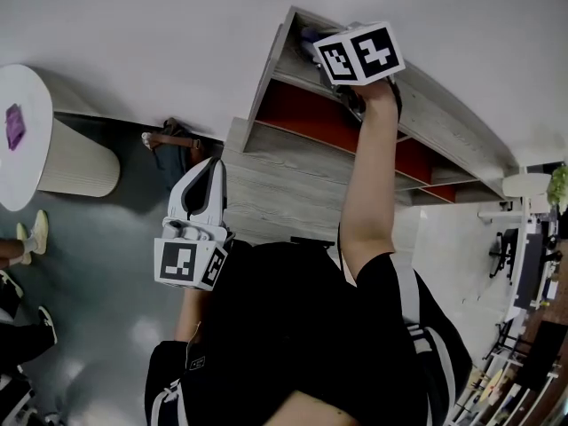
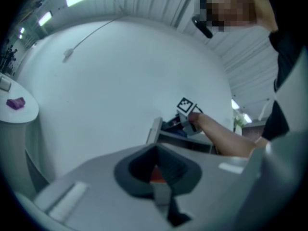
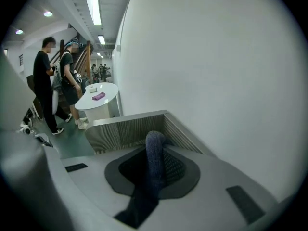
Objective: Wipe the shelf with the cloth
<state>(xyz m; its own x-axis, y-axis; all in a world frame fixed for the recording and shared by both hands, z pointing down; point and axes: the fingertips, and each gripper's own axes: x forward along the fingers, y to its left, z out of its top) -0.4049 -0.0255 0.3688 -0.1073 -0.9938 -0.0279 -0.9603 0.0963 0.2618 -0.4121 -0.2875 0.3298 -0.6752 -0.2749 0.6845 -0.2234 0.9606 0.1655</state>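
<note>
our left gripper (image 1: 213,169) hangs low in front of the wooden shelf (image 1: 284,176), its jaws pressed together on nothing. our right gripper (image 3: 153,177), on a raised arm, is clamped on the dark blue cloth (image 3: 155,150) at the corner of the shelf's top level, beside the white wall (image 3: 216,71). a round white table (image 3: 98,96) stands beyond.
</note>
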